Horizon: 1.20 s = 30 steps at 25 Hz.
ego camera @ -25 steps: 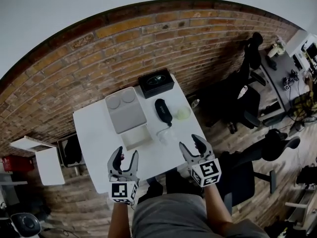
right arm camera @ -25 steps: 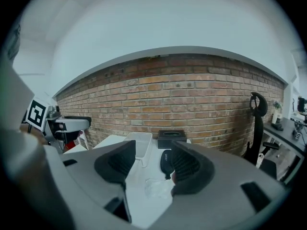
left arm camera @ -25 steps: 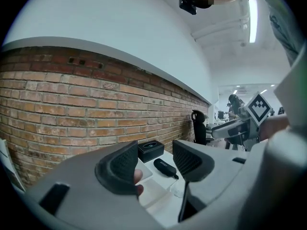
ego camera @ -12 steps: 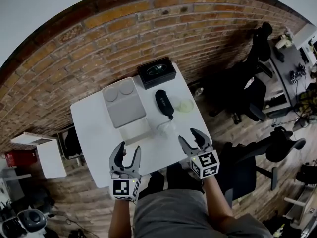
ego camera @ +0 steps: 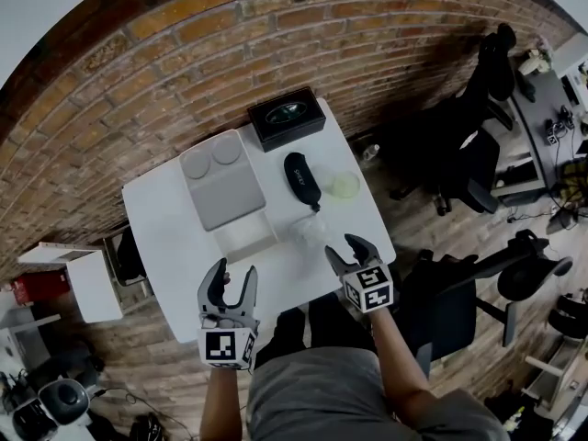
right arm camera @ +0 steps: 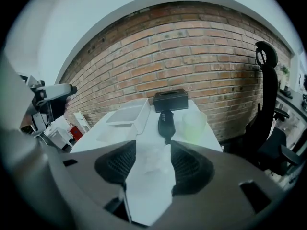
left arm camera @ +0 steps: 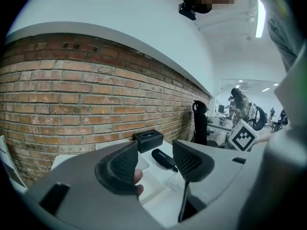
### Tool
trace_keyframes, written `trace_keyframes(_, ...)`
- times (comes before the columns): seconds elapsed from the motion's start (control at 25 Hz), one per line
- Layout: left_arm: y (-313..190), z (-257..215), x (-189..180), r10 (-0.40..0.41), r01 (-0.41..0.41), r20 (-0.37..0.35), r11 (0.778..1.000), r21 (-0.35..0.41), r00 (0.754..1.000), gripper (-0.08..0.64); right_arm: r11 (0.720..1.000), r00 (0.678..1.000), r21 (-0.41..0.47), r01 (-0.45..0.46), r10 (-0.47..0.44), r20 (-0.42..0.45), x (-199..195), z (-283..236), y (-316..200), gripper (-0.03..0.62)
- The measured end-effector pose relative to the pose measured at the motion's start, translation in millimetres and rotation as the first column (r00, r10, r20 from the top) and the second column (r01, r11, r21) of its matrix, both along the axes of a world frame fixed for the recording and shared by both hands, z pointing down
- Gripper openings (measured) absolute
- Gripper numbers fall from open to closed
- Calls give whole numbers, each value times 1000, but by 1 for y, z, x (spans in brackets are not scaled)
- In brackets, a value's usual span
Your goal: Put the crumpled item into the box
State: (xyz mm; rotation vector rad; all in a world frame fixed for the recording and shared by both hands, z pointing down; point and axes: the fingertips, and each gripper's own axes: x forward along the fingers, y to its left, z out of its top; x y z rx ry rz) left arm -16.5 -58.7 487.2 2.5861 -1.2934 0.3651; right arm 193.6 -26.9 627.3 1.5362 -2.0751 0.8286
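Hovering by table edge, your right gripper gapes wide short of crumpled plastic; left gripper spread, empty; case print illegible.

The table is white, box lid grey, case black, brick wall red-brown.

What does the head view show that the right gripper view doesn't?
Only the head view: the left gripper, the person's lap and the wooden floor.

Only the right gripper view: the ribbed pads of the right gripper, standing apart, with the crumpled wrap on the table in line with the gap.

Both: the white table, black box, black case, open box and brick wall.
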Motion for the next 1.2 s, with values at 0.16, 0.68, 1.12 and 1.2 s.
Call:
trace_keyframes(0.16, -3, 1, 3, -6, 6, -9, 1000, -13, 1000, 219, 997, 1000, -74, -3, 2, -12, 9, 36, 1, 230)
trace_keyframes(0.68, -7, 14, 0, -43, 40, -31, 996, -81, 999, 219, 954, 967, -266, -135, 185, 174, 17, 109, -4, 204)
trace_keyframes(1.12, -10, 25, -1, -56, 54, -14, 993, -104, 998, 219, 921, 972, -378, -95, 168, 165, 15, 135, -6, 198)
trace_keyframes(1.2, -11, 26, -1, -58, 56, -13, 993, -107, 998, 219, 915, 974, -394, -87, 161, 159, 14, 137, -6, 180)
